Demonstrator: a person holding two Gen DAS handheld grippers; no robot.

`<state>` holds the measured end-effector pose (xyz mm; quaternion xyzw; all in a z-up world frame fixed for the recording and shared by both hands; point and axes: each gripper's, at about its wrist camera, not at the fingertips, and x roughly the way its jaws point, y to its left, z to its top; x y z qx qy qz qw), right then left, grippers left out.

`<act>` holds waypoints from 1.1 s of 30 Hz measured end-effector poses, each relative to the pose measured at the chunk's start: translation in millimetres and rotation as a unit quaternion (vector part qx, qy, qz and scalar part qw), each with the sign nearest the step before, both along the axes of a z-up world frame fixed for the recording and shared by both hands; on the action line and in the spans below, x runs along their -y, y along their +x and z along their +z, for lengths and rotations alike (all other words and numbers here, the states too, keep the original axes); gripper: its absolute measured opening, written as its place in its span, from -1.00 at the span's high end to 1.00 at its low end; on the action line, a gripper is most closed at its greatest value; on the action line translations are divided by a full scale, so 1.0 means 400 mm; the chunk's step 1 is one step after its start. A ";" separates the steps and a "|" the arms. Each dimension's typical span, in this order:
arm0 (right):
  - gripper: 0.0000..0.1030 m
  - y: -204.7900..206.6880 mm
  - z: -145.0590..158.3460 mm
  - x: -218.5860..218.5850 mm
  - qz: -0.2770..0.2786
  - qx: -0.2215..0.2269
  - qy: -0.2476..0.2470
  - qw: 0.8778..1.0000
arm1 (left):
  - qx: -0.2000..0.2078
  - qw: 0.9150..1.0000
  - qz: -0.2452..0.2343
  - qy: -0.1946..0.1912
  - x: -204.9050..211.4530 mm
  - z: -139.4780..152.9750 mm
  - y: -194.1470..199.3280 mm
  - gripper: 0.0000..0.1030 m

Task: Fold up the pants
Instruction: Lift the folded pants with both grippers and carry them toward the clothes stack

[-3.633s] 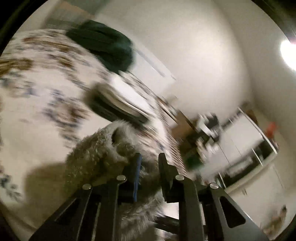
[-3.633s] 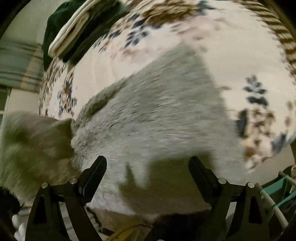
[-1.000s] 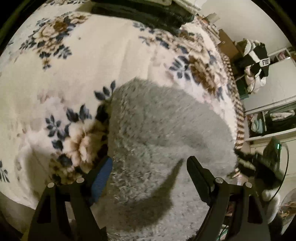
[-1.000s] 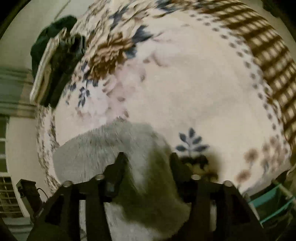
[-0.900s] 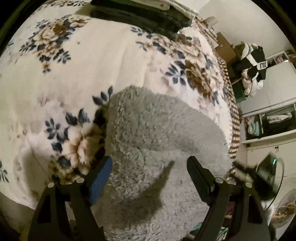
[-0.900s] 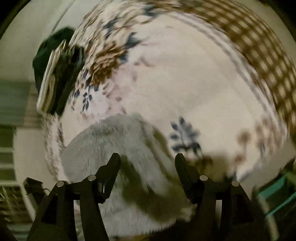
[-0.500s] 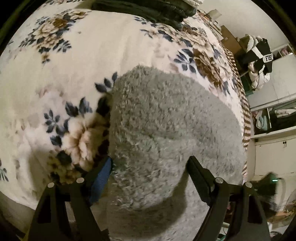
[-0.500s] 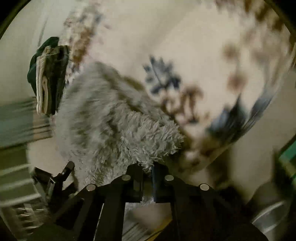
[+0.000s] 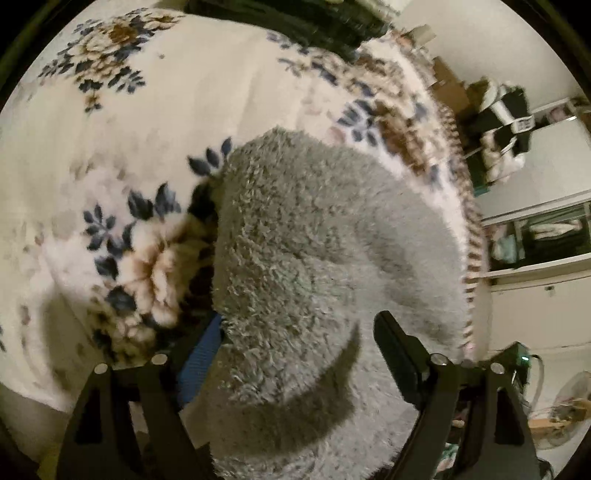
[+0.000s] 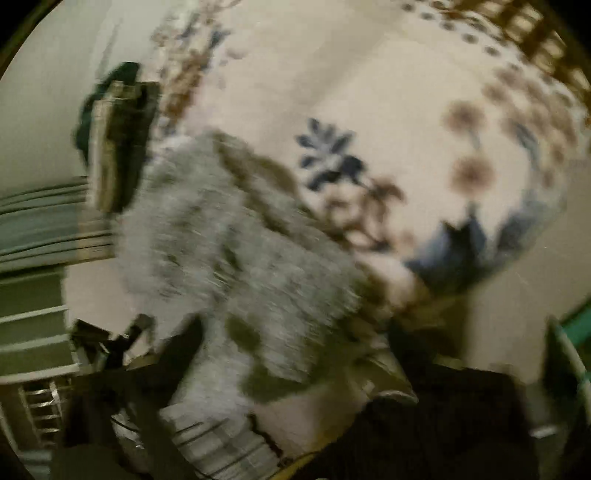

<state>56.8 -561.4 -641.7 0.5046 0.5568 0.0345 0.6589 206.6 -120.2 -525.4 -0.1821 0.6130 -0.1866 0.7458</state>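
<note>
The fluffy grey pants (image 9: 317, 258) lie bunched on the floral bedspread (image 9: 155, 122) near its front edge. My left gripper (image 9: 295, 339) is open; its fingers straddle the pants' near end, the blue pad (image 9: 201, 350) at the left edge. In the right wrist view the picture is badly blurred: the grey pants (image 10: 229, 254) lie left of centre on the bedspread (image 10: 388, 96). My right gripper's fingers are smeared dark shapes at the bottom, so I cannot tell how its jaws stand or whether they hold the fabric.
A stack of folded dark and light clothes (image 9: 295, 18) lies at the far end of the bed, also in the right wrist view (image 10: 114, 140). Shelves and a clothes pile (image 9: 506, 122) stand beyond the bed's right side. A teal basket edge (image 10: 569, 332) is at lower right.
My left gripper stays open over the pants, barely moved. My right gripper, which was shut on the pants' corner half a second ago, has swung fast and its view is now blurred.
</note>
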 end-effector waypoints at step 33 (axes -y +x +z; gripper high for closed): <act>0.23 0.246 0.064 -0.153 0.084 0.082 0.048 0.992 | -0.001 0.982 0.007 -0.187 -0.021 0.060 0.005 -0.18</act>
